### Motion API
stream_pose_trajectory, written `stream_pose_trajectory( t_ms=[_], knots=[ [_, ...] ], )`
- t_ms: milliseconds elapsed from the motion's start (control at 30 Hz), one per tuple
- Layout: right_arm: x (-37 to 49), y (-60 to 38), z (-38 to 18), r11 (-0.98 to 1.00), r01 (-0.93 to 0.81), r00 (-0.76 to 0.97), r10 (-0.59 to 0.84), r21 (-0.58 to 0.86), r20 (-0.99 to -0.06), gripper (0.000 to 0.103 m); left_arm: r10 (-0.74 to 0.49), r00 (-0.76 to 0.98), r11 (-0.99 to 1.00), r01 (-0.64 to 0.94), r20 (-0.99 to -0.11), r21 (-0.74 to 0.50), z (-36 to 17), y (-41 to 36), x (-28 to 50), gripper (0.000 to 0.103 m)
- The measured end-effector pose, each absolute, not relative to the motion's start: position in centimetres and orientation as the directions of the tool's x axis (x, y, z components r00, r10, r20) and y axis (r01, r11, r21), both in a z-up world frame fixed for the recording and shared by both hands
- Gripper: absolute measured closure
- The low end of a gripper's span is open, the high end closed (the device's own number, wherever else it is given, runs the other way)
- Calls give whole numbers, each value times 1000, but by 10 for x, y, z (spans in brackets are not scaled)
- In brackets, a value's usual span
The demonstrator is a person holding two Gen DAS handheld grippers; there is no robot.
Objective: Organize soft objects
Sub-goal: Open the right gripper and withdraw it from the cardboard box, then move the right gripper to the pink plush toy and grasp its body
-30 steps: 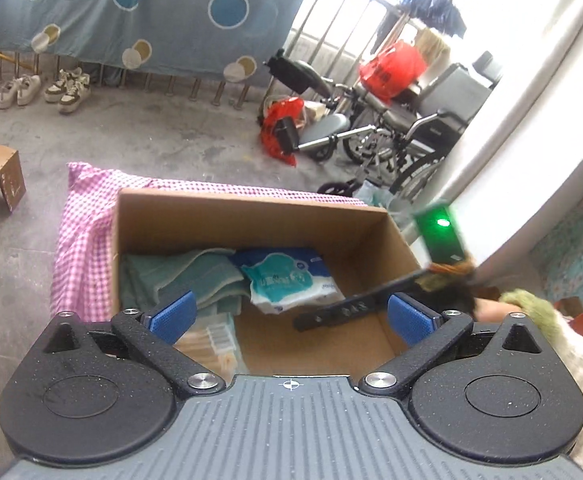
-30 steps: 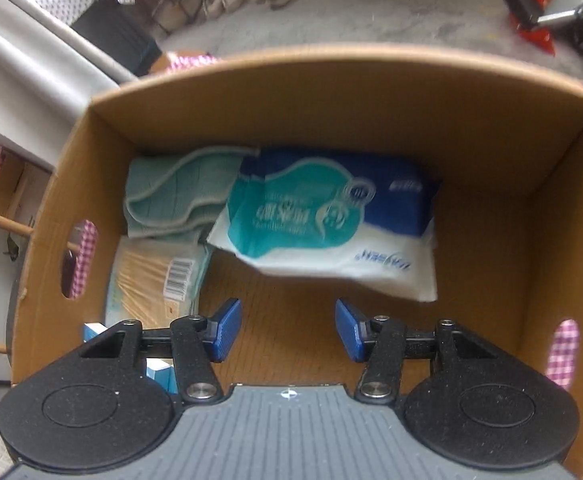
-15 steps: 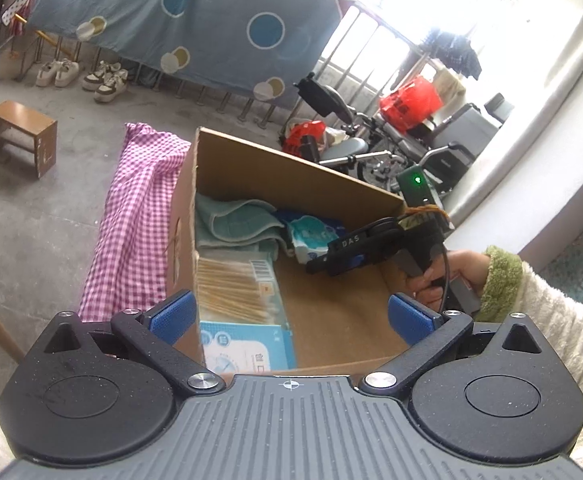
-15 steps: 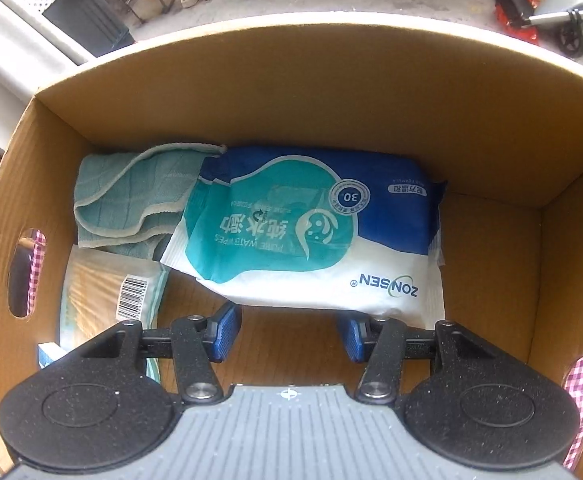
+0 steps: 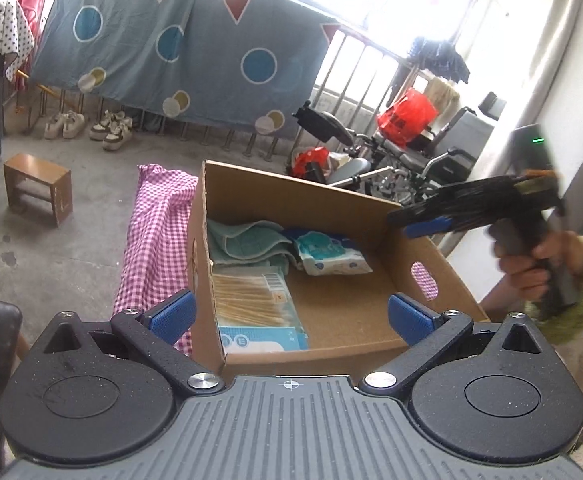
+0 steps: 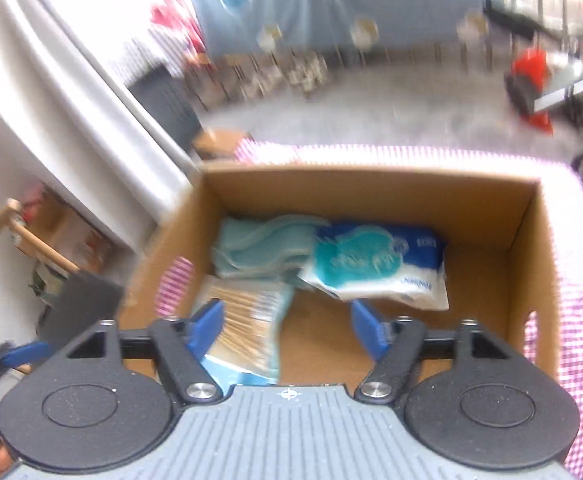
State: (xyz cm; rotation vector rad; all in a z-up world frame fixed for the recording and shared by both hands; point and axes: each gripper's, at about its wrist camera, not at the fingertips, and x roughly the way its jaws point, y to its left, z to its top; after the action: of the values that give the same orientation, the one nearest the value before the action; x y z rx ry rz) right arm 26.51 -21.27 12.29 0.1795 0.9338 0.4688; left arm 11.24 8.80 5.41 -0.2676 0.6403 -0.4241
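An open cardboard box [image 5: 291, 192] stands on a pink checked cloth [image 5: 151, 240]. Inside lie a folded teal towel [image 5: 247, 240], a blue and white pack of wet wipes [image 5: 331, 254] and a pack of cotton swabs [image 5: 251, 300]. My left gripper [image 5: 291, 316] is open and holds nothing, just short of the box's near wall. A hand holds my right gripper [image 5: 419, 222] above the box's right rim. In the blurred right wrist view its jaws [image 6: 287, 330] are opening with nothing between them, above the swabs [image 6: 247, 324], the wipes [image 6: 375, 268] and the towel [image 6: 259, 248].
A small wooden stool [image 5: 37, 186] stands on the concrete floor at the left. Shoes [image 5: 87, 128] line up under a hanging blue sheet [image 5: 171, 52]. A wheelchair [image 5: 391, 160] and a red bag [image 5: 407, 114] are behind the box. White curtains hang at both sides.
My right gripper has risen out of the box and its jaws have spread wider; the wipes stay inside. My left gripper has swung left and back, so the whole box shows.
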Motion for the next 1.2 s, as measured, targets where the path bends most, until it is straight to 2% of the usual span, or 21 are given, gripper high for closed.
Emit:
stream_pose_trajectory(
  t_ms=[33,67,100,167,333,467,567,700,833,1067,1200],
  knots=[
    [249,-214,134,882,-327,531,469,340,-706,26,-459,722,882,297,-518,-366,55,88,110,1],
    [233,-215,145,879,-341,556,475,333,-682,21,-457,722,883,295,-519,-366,55,88,107,1],
    [217,-216,154,879,-347,583,474,325,-660,11,-454,724,884,294,-519,-364,55,88,104,0],
    [187,-218,169,884,-362,637,465,294,-614,0,-439,727,892,283,-528,-353,53,88,98,0],
    [127,-204,177,928,-349,736,358,130,-575,0,-411,722,905,252,-557,-342,43,94,83,0],
    [92,-187,156,957,-289,773,231,-3,-590,0,-422,709,898,242,-565,-366,34,103,73,0],
    [72,-179,133,963,-268,771,195,-31,-606,0,-455,691,879,250,-562,-405,28,108,67,0],
    [50,-181,105,974,-227,747,194,31,-636,0,-471,688,869,254,-552,-426,19,105,57,0],
    [26,-206,83,987,-129,771,160,95,-616,0,-522,630,847,308,-575,-433,7,86,56,0],
    [12,-266,37,923,51,751,216,382,-624,0,-555,514,819,474,-654,-322,-16,11,64,1],
    [13,-285,16,898,91,733,233,431,-639,8,-596,439,757,585,-672,-290,-27,-31,69,3]
  ],
)
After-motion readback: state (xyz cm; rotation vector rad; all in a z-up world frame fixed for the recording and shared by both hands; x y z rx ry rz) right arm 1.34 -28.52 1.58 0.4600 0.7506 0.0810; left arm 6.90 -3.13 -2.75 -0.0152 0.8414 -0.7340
